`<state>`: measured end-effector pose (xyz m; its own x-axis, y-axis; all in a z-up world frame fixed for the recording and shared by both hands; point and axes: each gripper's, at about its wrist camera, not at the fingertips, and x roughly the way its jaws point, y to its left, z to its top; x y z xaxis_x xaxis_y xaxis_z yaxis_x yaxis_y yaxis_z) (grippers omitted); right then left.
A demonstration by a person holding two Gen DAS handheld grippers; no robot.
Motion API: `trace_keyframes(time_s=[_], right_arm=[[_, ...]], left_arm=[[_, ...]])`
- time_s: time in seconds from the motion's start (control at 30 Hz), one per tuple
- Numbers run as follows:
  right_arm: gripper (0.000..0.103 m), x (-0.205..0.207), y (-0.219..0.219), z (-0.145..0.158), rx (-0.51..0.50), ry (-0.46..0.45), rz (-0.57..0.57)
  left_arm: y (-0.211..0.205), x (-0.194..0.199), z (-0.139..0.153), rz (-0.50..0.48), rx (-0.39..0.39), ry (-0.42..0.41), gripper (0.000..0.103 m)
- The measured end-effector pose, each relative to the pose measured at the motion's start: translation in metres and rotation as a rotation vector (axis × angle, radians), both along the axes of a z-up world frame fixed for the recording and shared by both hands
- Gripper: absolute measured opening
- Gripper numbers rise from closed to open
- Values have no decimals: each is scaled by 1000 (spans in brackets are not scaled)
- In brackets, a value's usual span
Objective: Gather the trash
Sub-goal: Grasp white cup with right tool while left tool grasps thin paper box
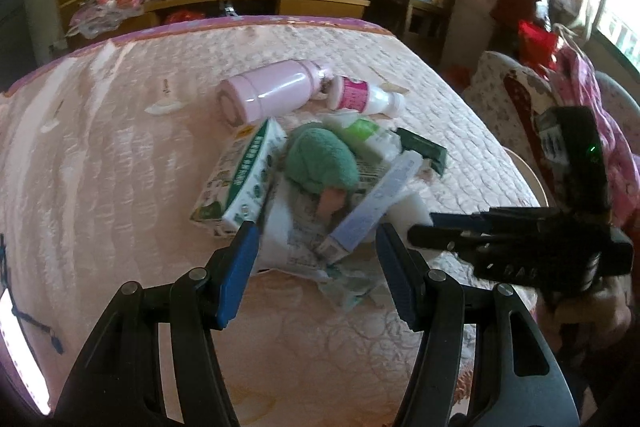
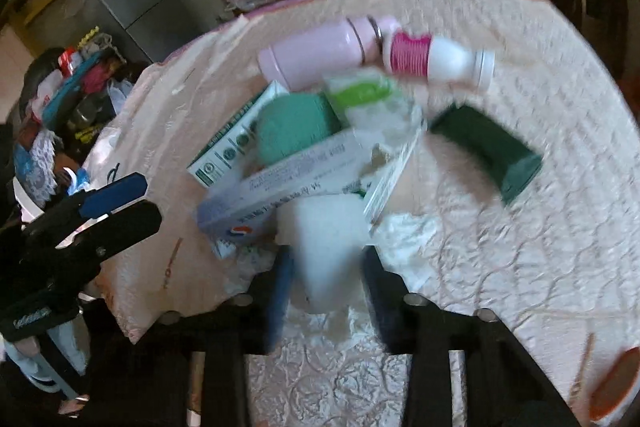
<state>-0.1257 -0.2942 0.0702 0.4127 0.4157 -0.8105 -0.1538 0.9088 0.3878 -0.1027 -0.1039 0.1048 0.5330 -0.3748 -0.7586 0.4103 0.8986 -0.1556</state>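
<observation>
Each claw is built of black angular arms joined by round silver pivot pins and tipped with flat blue pads. On the left claw [image 1: 316,267] the pads [image 1: 236,275] are bright blue; the right claw [image 2: 326,267] is blurred and its pads [image 2: 280,291] appear darker.

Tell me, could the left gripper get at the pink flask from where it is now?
Probably not directly. The left gripper sits at the pile's near edge, and the carton and green towel lie between it and the pink flask. It would likely have to lift over them.

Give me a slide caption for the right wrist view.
Right gripper closing around a white foam block at the edge of a trash pile on a quilted bed.
</observation>
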Motion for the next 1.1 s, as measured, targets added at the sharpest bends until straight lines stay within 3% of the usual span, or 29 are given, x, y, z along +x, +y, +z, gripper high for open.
trace_keyframes(time_s=[0.3,0.43,0.5,0.53,0.67,0.87,1.1], right_arm=[[26,-28,-44,46,-20,-125,-52],[26,-37,-60,56,-35,-150,-80],[26,-41,-66,59,-39,-156,-93],[26,-43,-69,60,-37,-157,-98],[26,-50,-77,62,-38,-165,-114],[26,-59,-89,72,-47,-189,-137],[26,-70,-108,85,-68,-219,-174]], left_arm=[[-49,9,-17,-104,93,-16,60],[-68,19,-29,-135,135,29,57],[-73,22,-31,-153,134,45,32],[-75,25,-32,-153,135,55,29],[-69,23,-23,-152,90,66,17],[-65,16,4,-144,3,75,17],[-90,4,29,-179,-53,42,17]])
